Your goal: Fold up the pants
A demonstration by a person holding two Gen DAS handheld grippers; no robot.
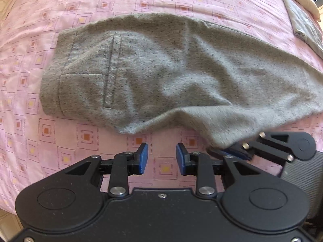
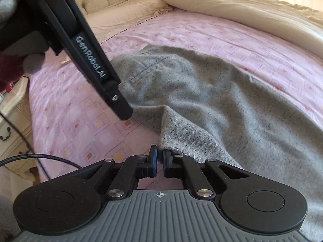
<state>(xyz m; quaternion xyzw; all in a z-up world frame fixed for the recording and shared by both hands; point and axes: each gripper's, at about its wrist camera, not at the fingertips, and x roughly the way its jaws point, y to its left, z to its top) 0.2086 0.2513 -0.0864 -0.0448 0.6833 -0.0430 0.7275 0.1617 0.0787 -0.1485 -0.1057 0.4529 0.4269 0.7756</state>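
two fingers (image 2: pixel 167 159) tight on grey pants (image 2: pixel 212 109) edge

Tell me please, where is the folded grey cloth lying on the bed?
In the left wrist view, the folded grey cloth lies at the upper right, on the pink bedspread, beyond the grey pants and apart from them.

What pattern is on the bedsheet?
Pink sheet printed with nested squares, orange or yellow centres; clearest in the left wrist view.

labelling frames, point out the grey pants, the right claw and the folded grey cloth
grey pants (image 1: pixel 161 64), left wrist view, mid fabric
right claw (image 2: pixel 159 160), right wrist view, between its tips, shut on the pants edge
folded grey cloth (image 1: pixel 302 24), left wrist view, top face
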